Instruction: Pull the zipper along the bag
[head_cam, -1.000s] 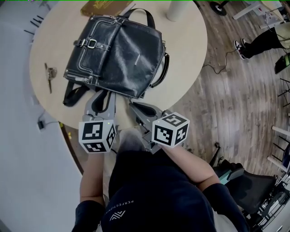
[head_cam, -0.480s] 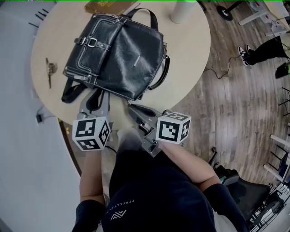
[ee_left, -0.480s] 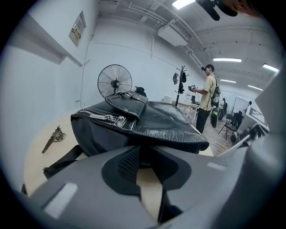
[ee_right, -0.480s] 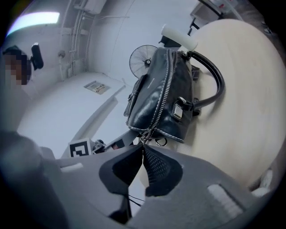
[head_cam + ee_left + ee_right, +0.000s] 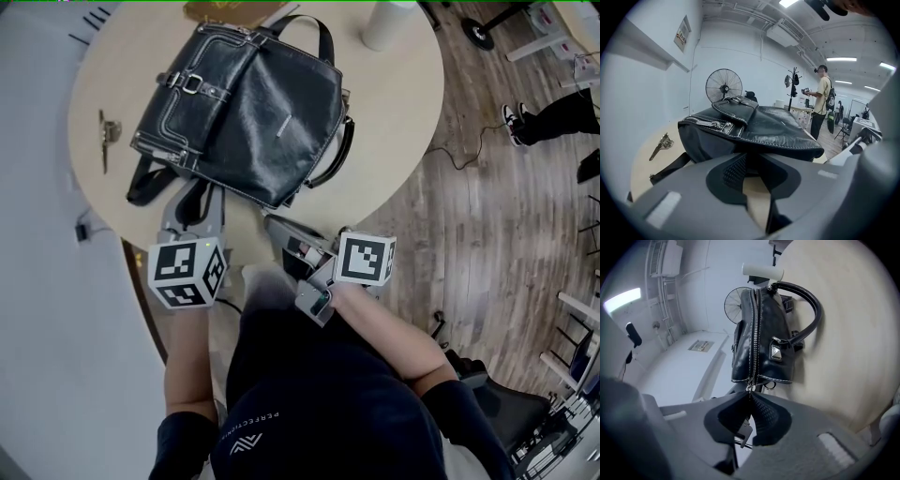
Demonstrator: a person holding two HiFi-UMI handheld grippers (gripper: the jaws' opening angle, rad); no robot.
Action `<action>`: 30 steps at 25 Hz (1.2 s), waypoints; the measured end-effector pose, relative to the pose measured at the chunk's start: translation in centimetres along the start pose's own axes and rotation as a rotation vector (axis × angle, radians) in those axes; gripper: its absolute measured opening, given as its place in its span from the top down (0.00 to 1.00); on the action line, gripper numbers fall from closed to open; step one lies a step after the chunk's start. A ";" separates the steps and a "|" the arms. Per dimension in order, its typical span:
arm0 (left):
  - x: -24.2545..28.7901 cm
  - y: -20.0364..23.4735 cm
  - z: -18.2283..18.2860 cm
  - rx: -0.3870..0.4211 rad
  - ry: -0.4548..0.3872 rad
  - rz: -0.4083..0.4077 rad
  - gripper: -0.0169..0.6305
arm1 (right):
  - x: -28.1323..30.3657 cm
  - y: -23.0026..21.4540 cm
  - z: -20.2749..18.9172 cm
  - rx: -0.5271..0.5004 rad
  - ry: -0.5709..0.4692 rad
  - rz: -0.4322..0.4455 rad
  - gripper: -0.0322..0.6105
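Note:
A black leather bag lies flat on the round beige table. Its zipper runs along the side that faces my right gripper. My right gripper is at the bag's near corner, rolled onto its side. In the right gripper view its jaws are shut on the small metal zipper pull at the zipper's near end. My left gripper is at the bag's near left corner. In the left gripper view the bag fills the space just above my left gripper, whose pads pinch its dark lower edge.
A bunch of keys lies on the table left of the bag. A white cylinder and a brown flat item sit at the far edge. The table's near rim is just under both grippers. A person stands across the room near a fan.
My right gripper has rolled about its own axis, so its marker cube shows a different face. Both grippers stay at the bag's near edge, and the bag has not shifted.

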State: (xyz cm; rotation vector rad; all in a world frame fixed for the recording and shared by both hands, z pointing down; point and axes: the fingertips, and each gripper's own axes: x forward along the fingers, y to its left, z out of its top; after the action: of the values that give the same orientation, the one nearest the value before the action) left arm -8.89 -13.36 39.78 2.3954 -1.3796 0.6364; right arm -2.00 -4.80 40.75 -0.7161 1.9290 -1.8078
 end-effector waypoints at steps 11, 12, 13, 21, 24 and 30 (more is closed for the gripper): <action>0.1 0.3 0.1 -0.008 0.002 0.061 0.82 | -0.9 0.7 0.7 0.118 0.040 0.084 0.93; 0.1 0.4 0.1 -0.009 0.002 0.068 0.82 | -1.0 0.7 0.8 0.124 0.045 0.087 0.93; 0.1 0.4 0.1 -0.010 0.003 0.075 0.82 | -1.2 0.7 0.9 0.129 0.048 0.090 0.93; -0.1 0.9 -0.1 -0.018 0.010 0.144 0.84 | -1.9 0.9 1.1 0.144 0.107 0.105 0.93; 0.0 1.1 0.1 -0.025 0.008 0.161 0.85 | -2.2 1.0 1.1 0.146 0.130 0.111 0.94; -0.5 0.7 -0.2 -0.054 -0.008 0.191 0.88 | -2.2 0.9 1.0 0.043 0.180 0.102 0.94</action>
State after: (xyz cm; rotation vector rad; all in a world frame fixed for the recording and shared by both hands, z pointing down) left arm -9.76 -13.30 39.72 2.2444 -1.6210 0.6285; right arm 0.25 -4.19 39.67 -0.4454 1.9924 -1.9011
